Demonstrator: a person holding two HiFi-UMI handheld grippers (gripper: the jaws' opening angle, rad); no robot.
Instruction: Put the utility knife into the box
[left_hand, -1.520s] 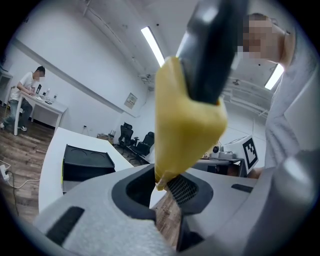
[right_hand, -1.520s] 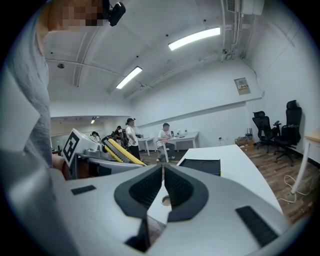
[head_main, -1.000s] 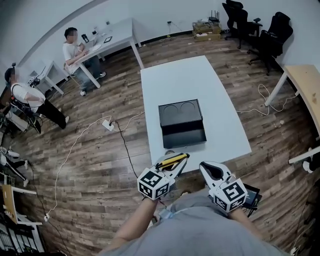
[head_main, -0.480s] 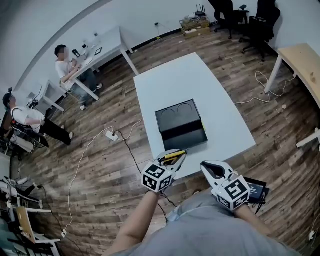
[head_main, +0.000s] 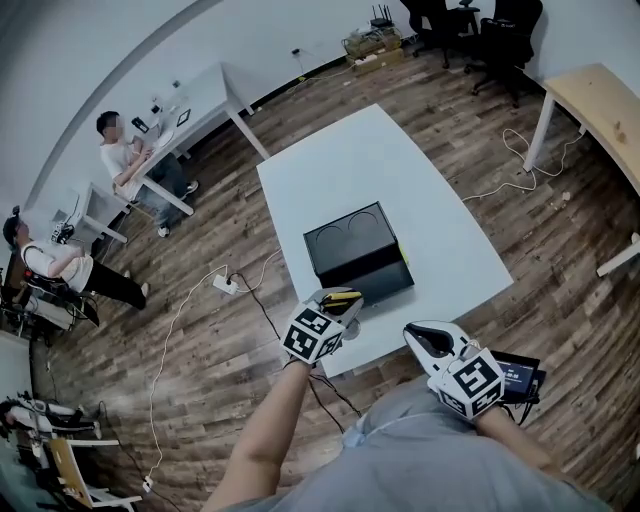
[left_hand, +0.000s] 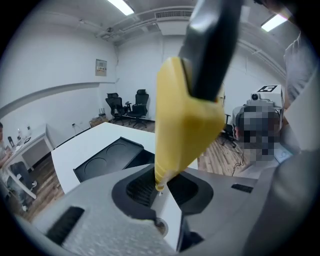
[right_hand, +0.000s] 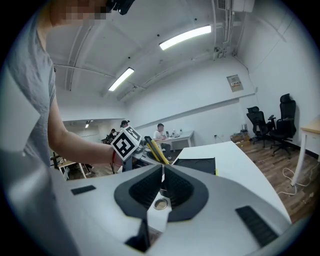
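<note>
Left hand-held gripper (head_main: 338, 302) clamps the yellow-and-black utility knife (left_hand: 186, 115) above the counter's (head_main: 380, 150) near edge, just short of the black box (head_main: 352, 243). Right hand-held gripper (right_hand: 162, 175) (jaws pressed together, nothing between) hangs off the counter.

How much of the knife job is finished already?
Done: the utility knife is picked up, clamped in the left tool. In hand: it is held near the white table's front edge, short of the open black box. Left: carry it over and put it inside. The right tool is shut and empty.
</note>
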